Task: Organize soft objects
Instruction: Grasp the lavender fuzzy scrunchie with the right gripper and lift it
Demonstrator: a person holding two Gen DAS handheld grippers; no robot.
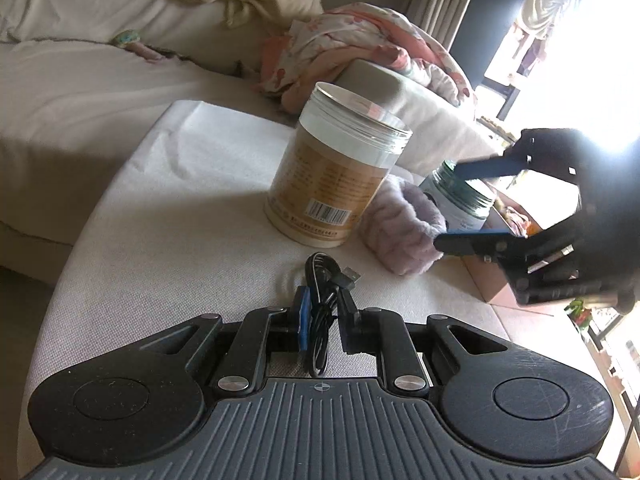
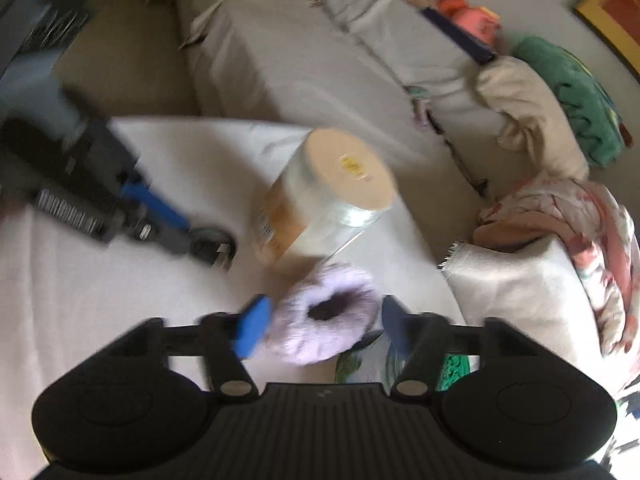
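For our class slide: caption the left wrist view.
Left gripper clamps a black cable beside a jar; right gripper open.

On the surface (image 1: 168, 216) a tall jar (image 1: 336, 168) stands, with the fluffy band (image 1: 400, 224) just beside it on the right, a smaller jar (image 1: 460, 200) behind the band, and a coiled cable (image 1: 324, 280) in front.

Home living room: beige sofa (image 1: 100, 92), heaped blankets (image 1: 360, 48), curtained window (image 1: 560, 40), framed picture (image 2: 612, 12)
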